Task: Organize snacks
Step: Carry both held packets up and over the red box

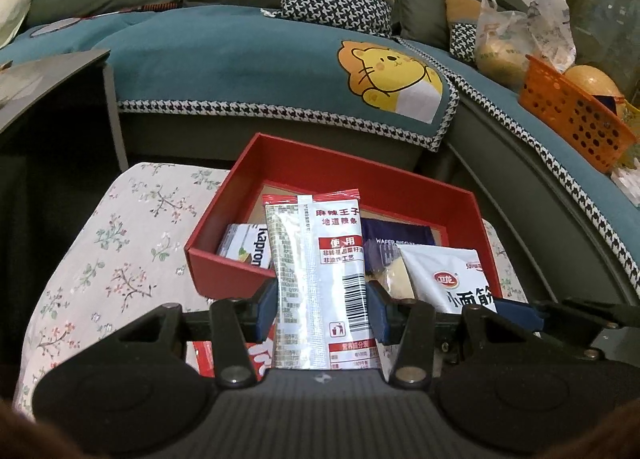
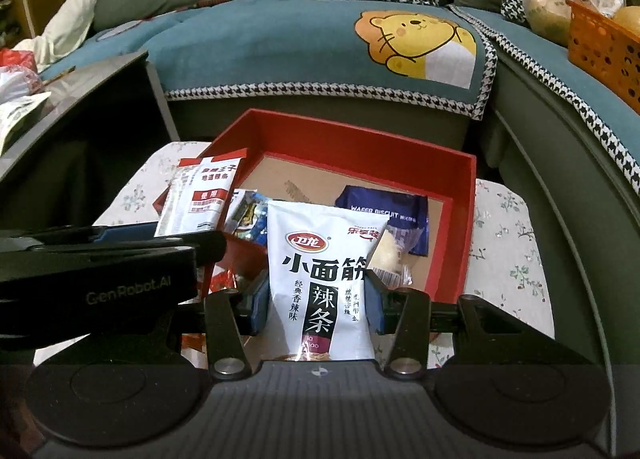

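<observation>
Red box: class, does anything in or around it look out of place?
Nothing looks spilled or damaged. The snacks in the red box lie jumbled at mixed angles, the purple wafer pack tilted against a small clear-wrapped pastry.

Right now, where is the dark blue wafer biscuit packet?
In the right wrist view the wafer biscuit packet lies inside the red box, toward its right wall, just behind the white snack bag.

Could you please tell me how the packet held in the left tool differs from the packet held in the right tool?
The left tool grips a silver packet with a red top edge, its back showing: seam, barcode, fine print. The right tool grips a white packet, its front showing: red logo and large black characters. The silver packet looks narrower than the white packet. Both are pinched at their sides, standing upright before the red box.
</observation>
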